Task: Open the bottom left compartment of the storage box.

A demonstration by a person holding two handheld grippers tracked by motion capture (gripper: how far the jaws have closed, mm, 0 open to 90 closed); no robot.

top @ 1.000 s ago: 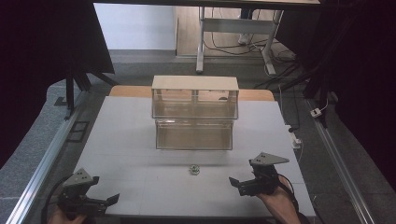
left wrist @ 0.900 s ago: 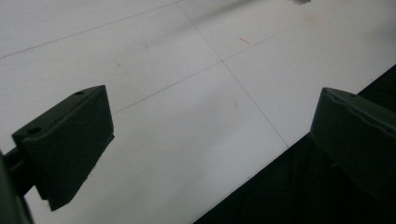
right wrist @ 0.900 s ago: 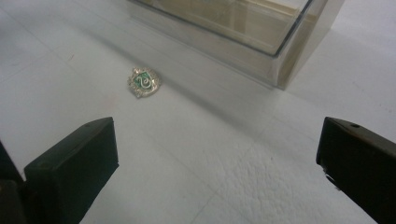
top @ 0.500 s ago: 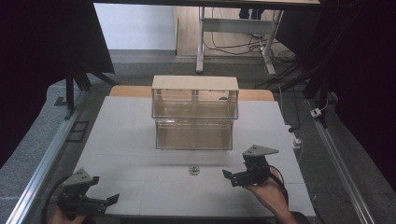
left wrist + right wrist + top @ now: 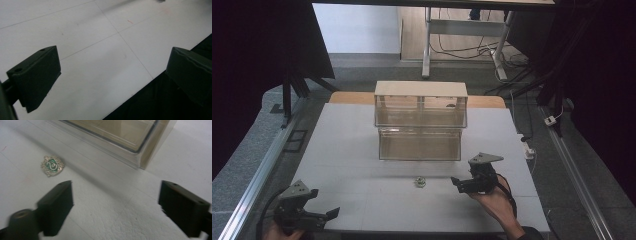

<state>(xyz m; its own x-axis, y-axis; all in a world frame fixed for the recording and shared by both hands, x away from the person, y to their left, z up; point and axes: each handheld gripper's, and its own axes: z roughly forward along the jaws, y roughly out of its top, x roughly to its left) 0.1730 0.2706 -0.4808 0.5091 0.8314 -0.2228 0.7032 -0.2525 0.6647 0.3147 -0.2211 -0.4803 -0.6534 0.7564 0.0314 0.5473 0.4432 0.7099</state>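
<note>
Where the high view gives a small dull speck on the white worktop (image 5: 362, 145), the right gripper view resolves it as a silver crest badge (image 5: 52, 165) with a green shield and a pale serpent, lying flat. In the high view the badge (image 5: 419, 182) sits toward the near edge of the worktop, about midway along it, just in front of a clear plastic two-tier drawer unit (image 5: 420, 120) that stands at the middle. The right tongs (image 5: 460, 183) hover near the badge on its right, held in a hand (image 5: 492, 200) coming from the near edge, jaws pointing left. From the right gripper view the right tongs (image 5: 115, 202) stand wide apart and empty, the badge ahead of the left jaw and apart from it, the lower drawer's clear front corner just beyond. The left tongs (image 5: 332, 214) rest at the near left corner of the worktop. The left gripper view shows the left tongs (image 5: 112, 72) spread wide, empty, over bare white panels and the dark near edge.
</note>
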